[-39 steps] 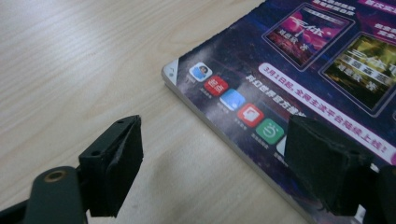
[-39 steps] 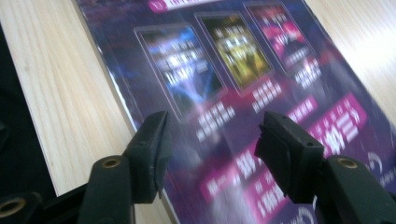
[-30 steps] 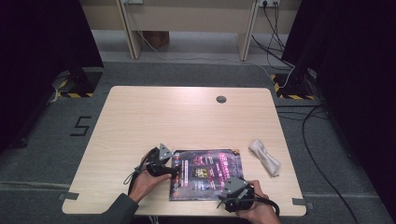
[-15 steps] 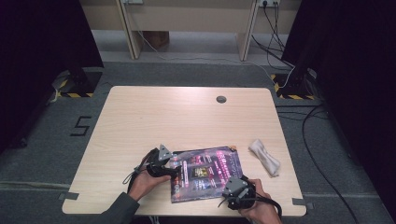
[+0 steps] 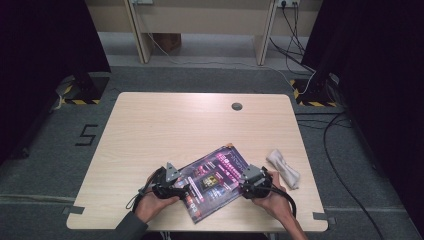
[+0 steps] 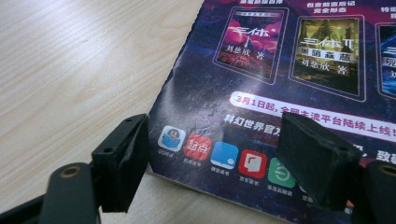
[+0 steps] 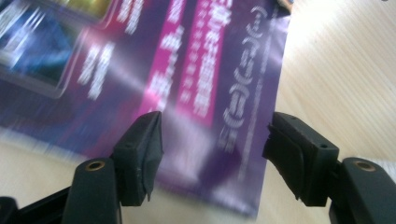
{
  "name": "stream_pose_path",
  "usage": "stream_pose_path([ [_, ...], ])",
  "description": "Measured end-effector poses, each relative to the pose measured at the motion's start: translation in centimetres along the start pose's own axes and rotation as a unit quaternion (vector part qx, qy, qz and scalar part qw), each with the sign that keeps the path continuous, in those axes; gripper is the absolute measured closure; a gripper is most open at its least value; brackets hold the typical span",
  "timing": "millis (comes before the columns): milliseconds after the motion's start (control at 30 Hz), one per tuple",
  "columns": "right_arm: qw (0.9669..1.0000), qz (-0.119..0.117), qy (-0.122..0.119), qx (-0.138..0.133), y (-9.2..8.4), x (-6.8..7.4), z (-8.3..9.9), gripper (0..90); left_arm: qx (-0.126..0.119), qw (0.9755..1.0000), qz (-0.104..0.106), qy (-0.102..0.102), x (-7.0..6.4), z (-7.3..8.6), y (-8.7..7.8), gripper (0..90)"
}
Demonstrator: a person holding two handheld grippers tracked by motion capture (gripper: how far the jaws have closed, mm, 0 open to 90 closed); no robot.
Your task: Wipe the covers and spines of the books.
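A glossy magazine [image 5: 215,180] with a purple cover lies askew on the wooden table [image 5: 175,125], near the front edge. My left gripper [image 5: 185,192] is at its near-left corner. In the left gripper view the cover [image 6: 280,56] passes under my left gripper [image 6: 215,140]; its jaws have just been closing but stand apart, pads off the paper. My right gripper [image 5: 245,188] is at the magazine's right edge. In the right gripper view my right gripper [image 7: 215,140] straddles that edge of the blurred cover [image 7: 187,70]; its jaws have just been opening and grip nothing.
A crumpled white cloth [image 5: 283,167] lies on the table right of the magazine, close to my right hand. A round cable hole [image 5: 236,106] sits near the far edge. Bare wood stretches over the far half and left side of the table.
The magazine has turned from square with the table's front edge to a slant, its right end swung away from the person. The right gripper moved away from the front edge with it.
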State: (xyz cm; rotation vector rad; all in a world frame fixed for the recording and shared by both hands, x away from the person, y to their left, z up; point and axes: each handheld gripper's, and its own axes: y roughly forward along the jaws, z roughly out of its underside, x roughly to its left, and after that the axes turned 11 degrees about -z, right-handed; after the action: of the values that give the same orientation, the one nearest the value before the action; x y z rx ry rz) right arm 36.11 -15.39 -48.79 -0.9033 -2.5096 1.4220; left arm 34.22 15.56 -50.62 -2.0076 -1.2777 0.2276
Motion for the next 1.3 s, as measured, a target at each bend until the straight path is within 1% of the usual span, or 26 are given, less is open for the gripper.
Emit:
stream_pose_path([
  [33,1.0000,0.004,0.002,-0.001,0.4,-0.3,-0.4,35.3,-0.001,1.0000,-0.001,0.001,-0.1,0.0,-0.1,27.1],
  [67,0.9999,0.010,0.002,-0.002,0.6,-0.5,-0.6,35.3,-0.001,1.0000,-0.001,0.007,-0.2,0.0,-0.2,28.1],
  [100,0.9999,0.010,0.004,-0.002,0.9,-0.6,-0.9,35.4,0.000,1.0000,-0.001,0.009,-0.3,0.1,-0.3,28.4],
  [133,0.9999,0.009,0.005,-0.004,0.9,-0.8,-1.0,35.4,0.000,0.9999,-0.002,0.011,-0.3,0.1,-0.4,28.2],
  [200,0.9998,-0.004,0.016,-0.010,0.6,-0.8,-1.2,35.5,-0.003,0.9997,-0.003,0.025,-0.2,0.1,-0.5,27.2],
  [233,0.9996,-0.010,0.020,-0.017,0.3,-0.7,-1.1,35.5,-0.005,0.9995,-0.009,0.029,-0.1,0.0,-0.4,24.5],
  [267,0.9994,-0.014,0.023,-0.021,-0.1,-0.5,-0.9,35.5,-0.008,0.9995,-0.018,0.025,0.0,0.0,-0.3,24.2],
  [300,0.9993,-0.014,0.025,-0.025,-0.5,-0.4,-0.7,35.5,-0.008,0.9996,-0.016,0.020,0.3,0.0,-0.1,25.1],
  [333,0.9991,-0.016,0.030,-0.028,-0.9,-0.3,-0.4,35.4,-0.008,0.9998,-0.010,0.016,0.5,0.0,0.0,24.4],
  [367,0.9989,-0.017,0.031,-0.031,-1.1,-0.2,-0.2,35.5,-0.009,0.9999,-0.002,0.006,0.9,-0.1,0.3,24.2],
  [400,0.9985,-0.018,0.035,-0.037,-1.5,-0.2,0.2,35.4,-0.007,1.0000,0.000,-0.003,1.2,-0.1,0.6,24.2],
  [500,0.9974,-0.030,0.050,-0.041,-2.0,0.0,1.3,35.3,-0.006,0.9998,0.012,-0.015,1.9,-0.4,1.3,22.6],
  [533,0.9975,-0.031,0.051,-0.039,-2.1,0.2,1.7,35.3,-0.006,0.9997,0.017,-0.016,2.1,-0.4,1.4,22.6],
  [567,0.9976,-0.032,0.048,-0.037,-2.1,0.3,1.9,35.3,-0.005,0.9995,0.027,-0.019,2.2,-0.4,1.6,22.3],
  [600,0.9979,-0.033,0.046,-0.031,-2.0,0.5,2.2,35.3,-0.003,0.9993,0.033,-0.018,2.3,-0.5,1.7,22.1],
  [633,0.9980,-0.034,0.044,-0.029,-2.0,0.6,2.3,35.3,-0.005,0.9992,0.035,-0.020,2.3,-0.5,1.8,22.1],
  [667,0.9981,-0.032,0.043,-0.029,-2.0,0.7,2.3,35.3,-0.003,0.9991,0.037,-0.022,2.3,-0.5,1.8,21.7],
  [733,0.9986,-0.029,0.037,-0.024,-1.7,0.7,2.2,35.2,-0.004,0.9989,0.044,-0.017,2.3,-0.5,1.7,25.5],
  [767,0.9988,-0.026,0.037,-0.021,-1.6,0.8,2.2,35.2,-0.002,0.9986,0.049,-0.019,2.3,-0.5,1.7,26.6],
  [833,0.9994,-0.017,0.028,-0.011,-1.2,0.8,2.1,35.0,0.003,0.9976,0.064,-0.027,2.4,-0.4,1.6,30.0],
  [867,0.9996,-0.013,0.023,-0.009,-1.1,0.8,2.1,33.8,0.005,0.9973,0.065,-0.032,2.5,-0.3,1.5,30.0],
  [1000,0.9996,-0.003,0.027,-0.009,-0.9,0.4,1.7,33.7,0.008,0.9973,0.070,-0.021,2.1,-0.1,1.0,33.5],
  [1133,0.9994,0.010,0.032,-0.010,-0.2,-0.5,1.1,33.5,0.019,0.9957,0.089,-0.018,1.7,0.2,0.4,34.4],
  [1167,0.9992,0.014,0.035,-0.011,0.0,-0.8,0.9,33.5,0.020,0.9955,0.091,-0.019,1.6,0.3,0.3,34.5],
  [1233,0.9988,0.012,0.046,-0.010,0.4,-1.4,0.5,33.1,0.021,0.9954,0.092,-0.019,1.3,0.4,0.0,34.0],
  [1300,0.9985,0.017,0.050,-0.011,0.9,-1.9,0.0,33.1,0.022,0.9956,0.091,-0.011,1.0,0.5,-0.3,32.9],
])
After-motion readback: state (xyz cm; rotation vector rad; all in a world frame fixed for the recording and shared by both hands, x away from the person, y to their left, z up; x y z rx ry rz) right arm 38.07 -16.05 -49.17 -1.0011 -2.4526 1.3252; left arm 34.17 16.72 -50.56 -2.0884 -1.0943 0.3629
